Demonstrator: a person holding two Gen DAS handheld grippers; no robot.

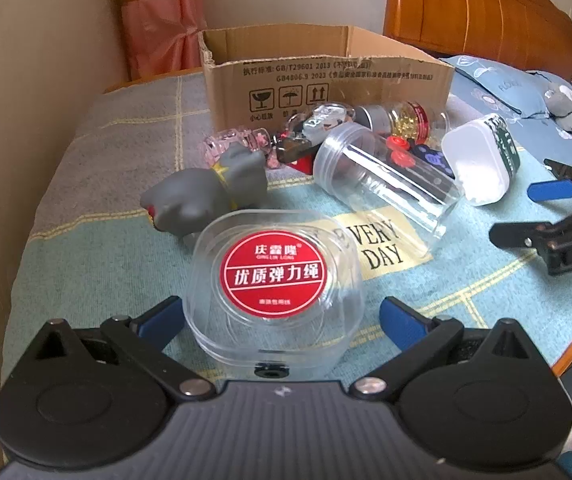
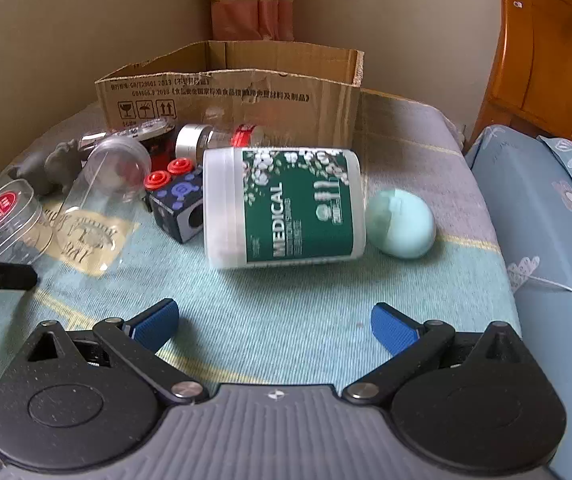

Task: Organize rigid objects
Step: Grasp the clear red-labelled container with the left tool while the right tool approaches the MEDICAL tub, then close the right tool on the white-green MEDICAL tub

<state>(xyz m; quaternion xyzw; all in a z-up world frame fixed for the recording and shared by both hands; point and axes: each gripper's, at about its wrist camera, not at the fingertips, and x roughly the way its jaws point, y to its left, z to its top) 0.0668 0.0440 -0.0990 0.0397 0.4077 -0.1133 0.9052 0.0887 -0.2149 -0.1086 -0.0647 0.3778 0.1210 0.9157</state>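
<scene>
A clear plastic box with a red round label (image 1: 274,280) sits between the open blue fingers of my left gripper (image 1: 280,322), not squeezed; it also shows in the right wrist view (image 2: 2,216). Behind it lie a grey rubber animal toy (image 1: 210,196), a clear cylinder jar (image 1: 386,184) and a white jar with a green MEDICAL label (image 1: 482,160). My right gripper (image 2: 274,326) is open and empty, in front of the MEDICAL jar (image 2: 286,208). A mint egg shape (image 2: 400,224) and a black cube with red buttons (image 2: 178,204) flank that jar. An open cardboard box (image 1: 326,76) stands at the back.
Small bottles and a keychain (image 1: 326,124) lie in front of the cardboard box (image 2: 238,88). The table has a checked cloth (image 1: 98,248). A wall is at the left. A bed with blue bedding (image 2: 546,216) and a wooden headboard (image 2: 546,52) is at the right.
</scene>
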